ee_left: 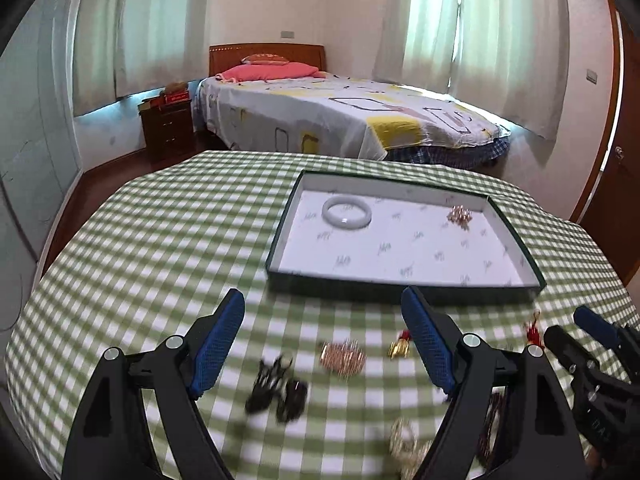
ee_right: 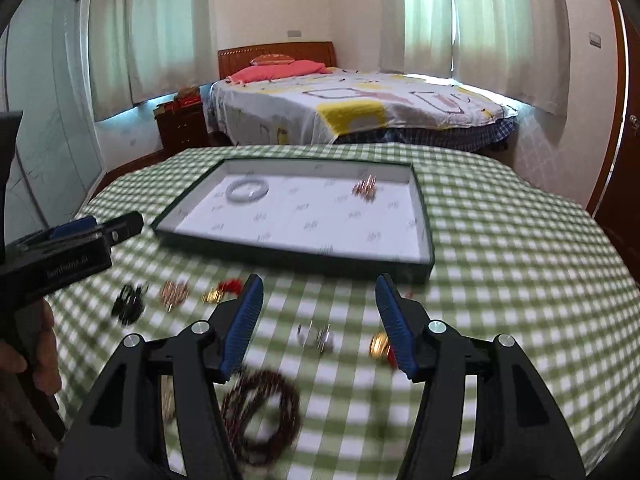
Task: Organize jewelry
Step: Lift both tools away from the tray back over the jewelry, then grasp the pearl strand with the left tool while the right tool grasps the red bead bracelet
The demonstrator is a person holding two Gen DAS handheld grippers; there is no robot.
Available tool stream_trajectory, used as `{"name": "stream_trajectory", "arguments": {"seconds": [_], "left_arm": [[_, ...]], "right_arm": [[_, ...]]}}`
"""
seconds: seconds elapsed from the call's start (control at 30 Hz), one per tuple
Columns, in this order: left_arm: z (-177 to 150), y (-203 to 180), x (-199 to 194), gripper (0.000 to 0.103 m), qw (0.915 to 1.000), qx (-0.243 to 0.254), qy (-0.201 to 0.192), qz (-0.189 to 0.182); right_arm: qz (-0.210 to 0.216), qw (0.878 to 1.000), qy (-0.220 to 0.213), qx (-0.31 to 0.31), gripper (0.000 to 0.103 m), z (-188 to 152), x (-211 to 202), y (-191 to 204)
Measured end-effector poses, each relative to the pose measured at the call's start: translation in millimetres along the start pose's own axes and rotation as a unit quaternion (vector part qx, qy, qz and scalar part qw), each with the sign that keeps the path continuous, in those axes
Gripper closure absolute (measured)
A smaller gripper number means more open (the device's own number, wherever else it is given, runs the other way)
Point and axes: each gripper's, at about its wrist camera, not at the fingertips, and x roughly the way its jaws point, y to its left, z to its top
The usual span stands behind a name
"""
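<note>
A shallow dark-rimmed tray (ee_left: 280, 248) (ee_right: 424, 224) lies on the checked table. In it are a pale jade bangle (ee_left: 346, 212) (ee_right: 247, 191) and a rose-gold clip (ee_left: 459, 216) (ee_right: 365, 190). My left gripper (ee_left: 324, 316) is open and empty above loose pieces: a black hair clip (ee_left: 276, 388) (ee_right: 128, 302), a rose-gold piece (ee_left: 342, 356) (ee_right: 174, 292) and a gold-and-red earring (ee_left: 400, 346) (ee_right: 222, 290). My right gripper (ee_right: 318, 300) is open and empty above a silver piece (ee_right: 316, 336), a gold bell earring (ee_right: 379, 345) and a dark red bead bracelet (ee_right: 264, 412).
The green checked tablecloth (ee_left: 160, 240) covers a round table. A gold chain (ee_left: 404, 444) lies near the front edge. The right gripper also shows at the right of the left wrist view (ee_left: 592, 328). A bed (ee_left: 340, 112) and nightstand (ee_left: 166, 128) stand beyond the table.
</note>
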Motion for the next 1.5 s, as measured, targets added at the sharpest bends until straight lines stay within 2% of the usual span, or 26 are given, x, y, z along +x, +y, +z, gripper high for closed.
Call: {"name": "stream_trajectory", "arguments": {"seconds": [0.2, 0.3, 0.4, 0.7, 0.87, 0.93, 1.13, 1.3, 1.5], "left_arm": [[-25, 5, -20, 0.025, 0.9994, 0.016, -0.015, 0.028], [-38, 10, -28, 0.025, 0.9991, 0.017, -0.015, 0.037], [-46, 16, -30, 0.025, 0.9992, 0.007, -0.008, 0.039], [-59, 23, -30, 0.025, 0.9992, -0.003, -0.002, 0.04], [-64, 21, -29, 0.025, 0.9993, -0.001, 0.002, 0.036], [-65, 19, -29, 0.025, 0.9994, 0.0, 0.003, 0.034], [-67, 13, -29, 0.025, 0.9997, 0.001, 0.01, 0.023], [-68, 8, -29, 0.025, 0.9999, -0.002, 0.015, 0.008], [-70, -4, -34, 0.025, 0.9997, 0.006, 0.015, -0.018]], "right_arm": [[0.013, 1.0, 0.013, 0.006, 0.044, -32, -5, 8], [0.021, 1.0, 0.023, 0.003, 0.038, -45, -3, 15], [0.03, 0.999, 0.039, 0.003, 0.037, -53, 1, 21], [0.019, 0.997, 0.075, -0.007, 0.035, -67, 18, 29], [0.011, 0.997, 0.078, -0.021, 0.036, -69, 19, 33], [0.004, 0.997, 0.078, -0.024, 0.042, -70, 18, 33], [0.013, 0.997, 0.076, -0.011, 0.086, -69, 14, 22], [0.014, 0.997, 0.073, 0.002, 0.092, -66, 8, 11], [0.003, 0.997, 0.068, 0.023, 0.092, -64, 2, -8]]}}
